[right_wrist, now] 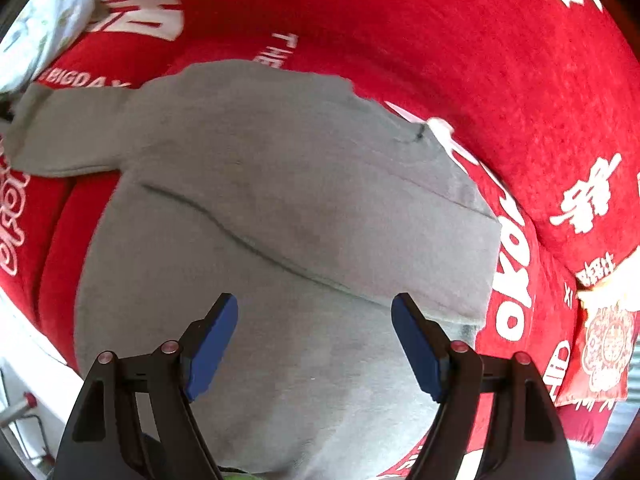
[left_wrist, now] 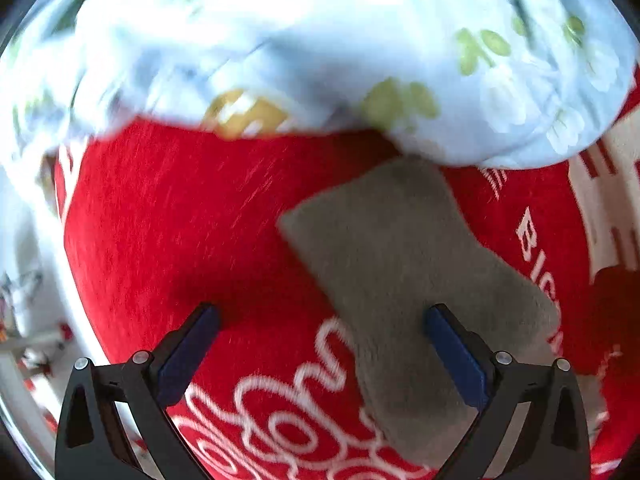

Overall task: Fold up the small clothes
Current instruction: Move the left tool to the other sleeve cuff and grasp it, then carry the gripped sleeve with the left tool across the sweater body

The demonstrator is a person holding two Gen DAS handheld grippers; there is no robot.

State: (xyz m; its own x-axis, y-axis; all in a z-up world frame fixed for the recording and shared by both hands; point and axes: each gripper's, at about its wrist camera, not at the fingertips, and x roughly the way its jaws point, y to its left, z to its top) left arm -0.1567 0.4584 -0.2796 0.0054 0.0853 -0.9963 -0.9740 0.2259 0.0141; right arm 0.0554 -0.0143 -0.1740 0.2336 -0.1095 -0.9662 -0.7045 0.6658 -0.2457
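Grey fleece fills most of the right wrist view: a small grey sweater (right_wrist: 288, 208) lies spread on a red blanket (right_wrist: 460, 40) printed with white lettering, one sleeve stretched out toward the left of that picture and the other folded across the body. The right claw (right_wrist: 315, 344) hangs above the lower part of the sweater with its blue pads set wide apart and nothing between them; the pads do not press on the cloth.

Seen from the left wrist, the grey sleeve (left_wrist: 400, 280) runs diagonally over the same red blanket (left_wrist: 180, 220). The left claw (left_wrist: 320, 352) also stands wide open and empty, its right-hand pad over the sleeve and its left-hand pad over bare blanket. Beyond the sleeve's far end lies a pale blue cloth with green and yellow prints (left_wrist: 320, 40), blurred, partly covering the blanket.
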